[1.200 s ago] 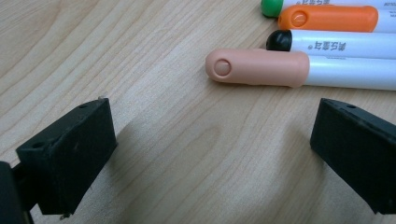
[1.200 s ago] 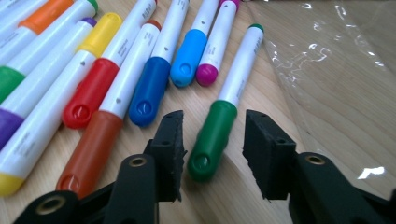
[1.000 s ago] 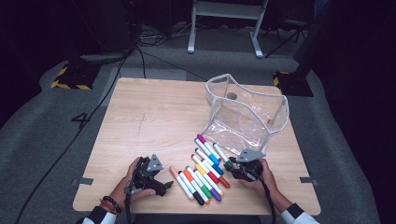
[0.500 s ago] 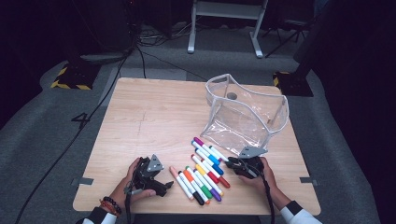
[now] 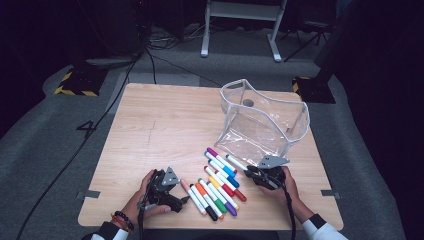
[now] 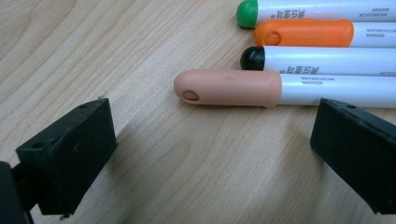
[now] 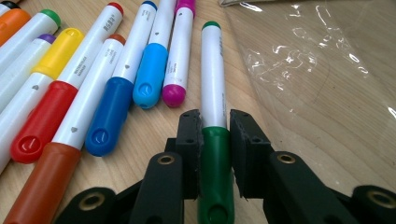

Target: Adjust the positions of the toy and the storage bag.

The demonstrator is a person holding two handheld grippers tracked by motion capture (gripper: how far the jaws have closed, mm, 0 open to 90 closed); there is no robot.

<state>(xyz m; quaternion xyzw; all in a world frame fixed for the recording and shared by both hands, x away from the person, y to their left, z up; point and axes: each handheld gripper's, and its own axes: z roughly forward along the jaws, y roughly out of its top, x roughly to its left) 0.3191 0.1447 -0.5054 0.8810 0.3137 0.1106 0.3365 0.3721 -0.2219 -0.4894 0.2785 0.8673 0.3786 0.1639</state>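
- Our right gripper (image 7: 215, 135) clamps dark-green marker (image 7: 214, 102) w/ both jaws, low on table beside clear pouch (image 5: 262, 120).
- Pouch: no markers inside that we see.
- Left gripper (image 6: 210, 154) spread wide, nr peach marker (image 6: 229, 87).

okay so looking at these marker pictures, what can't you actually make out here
- Green marker: in the right gripper view the right gripper covers its sides where it clamps, and the bottom edge cuts the cap end.
- Peach marker: in the left gripper view the right edge cuts off its barrel; the small print is unreadable.
- Clear pouch: the dark spot on its back wall is too small in the high view to identify.
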